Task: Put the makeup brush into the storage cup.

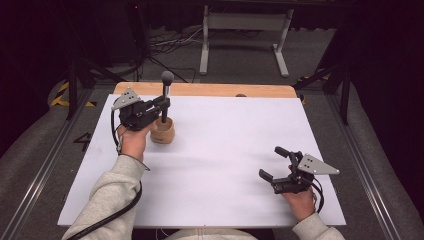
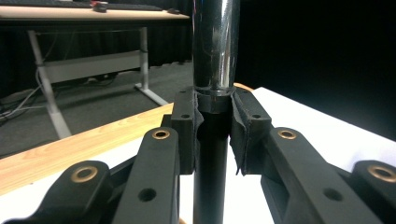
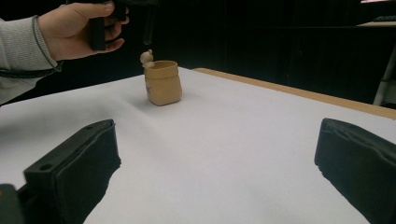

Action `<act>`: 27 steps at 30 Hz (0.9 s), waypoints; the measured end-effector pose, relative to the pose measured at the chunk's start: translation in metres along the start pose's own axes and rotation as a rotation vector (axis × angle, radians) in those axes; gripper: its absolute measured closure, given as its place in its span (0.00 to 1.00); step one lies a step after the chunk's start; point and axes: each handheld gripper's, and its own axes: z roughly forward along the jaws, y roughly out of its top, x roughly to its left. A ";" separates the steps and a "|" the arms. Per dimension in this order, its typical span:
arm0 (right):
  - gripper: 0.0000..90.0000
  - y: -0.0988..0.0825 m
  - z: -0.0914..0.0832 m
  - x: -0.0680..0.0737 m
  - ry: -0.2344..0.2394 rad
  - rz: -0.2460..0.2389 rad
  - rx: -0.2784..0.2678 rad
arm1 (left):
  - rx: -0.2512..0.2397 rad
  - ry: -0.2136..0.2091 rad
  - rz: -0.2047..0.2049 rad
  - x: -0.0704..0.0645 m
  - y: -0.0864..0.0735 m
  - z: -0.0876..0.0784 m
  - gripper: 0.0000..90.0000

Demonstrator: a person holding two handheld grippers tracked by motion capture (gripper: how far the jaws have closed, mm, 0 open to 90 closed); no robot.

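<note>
High view: the left hand-held gripper (image 1: 161,106) holds a black stick (image 1: 165,97) with a round top, standing straight up.
Stick: its low end is in the little tan pot (image 1: 163,132) on the white tabletop (image 1: 225,145).
Left gripper view: both pads (image 2: 243,126) squeeze the stick.
Right hand-held gripper (image 1: 272,162): wide open, holding nothing, far from the pot.

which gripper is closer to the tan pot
Left. The left gripper is right above the tan pot, clamping the black rod; the right gripper sits far across the table, open.
</note>
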 end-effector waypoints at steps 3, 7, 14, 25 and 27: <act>0.00 0.000 0.000 0.000 0.001 0.003 -0.002 | 0.004 0.008 0.003 0.002 0.001 0.002 0.82; 0.00 0.000 0.000 -0.001 0.000 0.004 -0.005 | 0.011 0.019 0.000 0.005 -0.001 0.006 0.82; 0.00 0.000 -0.002 -0.001 0.001 0.005 -0.007 | 0.015 0.045 0.007 0.011 -0.004 0.009 0.82; 0.00 0.000 -0.003 -0.001 0.002 0.009 -0.011 | 0.020 0.053 0.011 0.022 -0.013 0.012 0.82; 0.00 0.000 -0.003 -0.001 0.003 0.010 -0.010 | 0.019 0.062 0.008 0.024 -0.016 0.013 0.82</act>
